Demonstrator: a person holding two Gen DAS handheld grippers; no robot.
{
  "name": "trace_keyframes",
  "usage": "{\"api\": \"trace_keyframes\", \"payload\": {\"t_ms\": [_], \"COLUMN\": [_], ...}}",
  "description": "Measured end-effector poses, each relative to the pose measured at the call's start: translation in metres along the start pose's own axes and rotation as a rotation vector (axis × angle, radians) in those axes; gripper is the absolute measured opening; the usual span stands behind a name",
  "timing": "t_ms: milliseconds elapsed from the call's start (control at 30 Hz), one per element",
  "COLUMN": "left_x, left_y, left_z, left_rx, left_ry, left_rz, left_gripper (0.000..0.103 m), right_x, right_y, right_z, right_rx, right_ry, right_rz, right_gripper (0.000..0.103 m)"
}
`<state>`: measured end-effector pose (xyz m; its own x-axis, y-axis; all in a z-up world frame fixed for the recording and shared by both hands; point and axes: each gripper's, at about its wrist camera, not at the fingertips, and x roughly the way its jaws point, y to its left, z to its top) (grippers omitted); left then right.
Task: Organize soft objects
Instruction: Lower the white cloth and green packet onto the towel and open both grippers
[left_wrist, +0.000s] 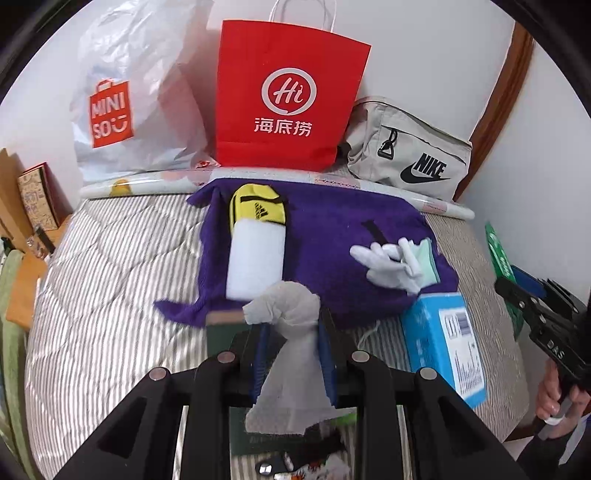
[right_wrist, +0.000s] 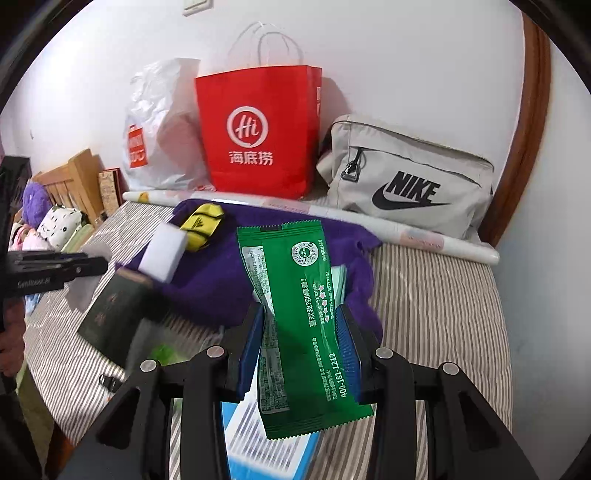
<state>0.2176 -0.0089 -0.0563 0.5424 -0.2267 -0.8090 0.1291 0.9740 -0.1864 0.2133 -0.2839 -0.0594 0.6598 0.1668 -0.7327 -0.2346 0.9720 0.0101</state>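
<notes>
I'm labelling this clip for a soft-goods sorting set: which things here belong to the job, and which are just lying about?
Belongs to the job:
- crumpled tissue, held in the left gripper
- green packet, held in the right gripper
- purple towel
- white gloves
- white foam block
- yellow pouch

Probably just lying about:
- red paper bag
- Miniso plastic bag
- Nike bag
- blue box
- dark green booklet

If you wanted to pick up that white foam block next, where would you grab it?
Probably across its long sides near the near end: the white foam block lies lengthwise on the purple towel, pointing toward the left gripper. Come from above; the yellow pouch crowds its far end.
</notes>
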Motion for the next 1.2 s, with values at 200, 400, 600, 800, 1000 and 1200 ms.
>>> {"api": "trace_keyframes", "payload": {"t_ms": [200,400,600,800,1000,1200], "left_x": [0.035,0.064,0.089,0.119,0.141,0.152], "left_y": [-0.001,-0.002,-0.010,-0.015,-0.014,-0.012], "left_z": [0.028,0.050,0.075,0.092,0.096,0.098], "left_rx": [-0.006,-0.006,0.015,0.042,0.048,0.043], "left_ry": [0.029,0.059,0.077,0.112,0.146,0.167], "left_rz": [-0.017,-0.038,-0.015,0.010,0.019,0.032], "left_gripper": [0.025,0.025,0.025,0.025,0.027,0.027], "right_x": [0.038,0.081,0.117,0.145,0.162,0.171], "right_y": [-0.010,-0.019,-0.015,-0.014,-0.019,-0.021], "right_z": [0.030,0.043,0.047,0.047,0.042,0.038], "right_rx": [0.000,0.007,-0.021,-0.043,-0.035,-0.035], "right_ry": [0.024,0.080,0.131,0.187,0.226,0.249], "right_rz": [-0.019,-0.022,-0.023,-0.034,-0.037,-0.033], "right_gripper": [0.039,0.039,0.039,0.039,0.040,0.041]}}
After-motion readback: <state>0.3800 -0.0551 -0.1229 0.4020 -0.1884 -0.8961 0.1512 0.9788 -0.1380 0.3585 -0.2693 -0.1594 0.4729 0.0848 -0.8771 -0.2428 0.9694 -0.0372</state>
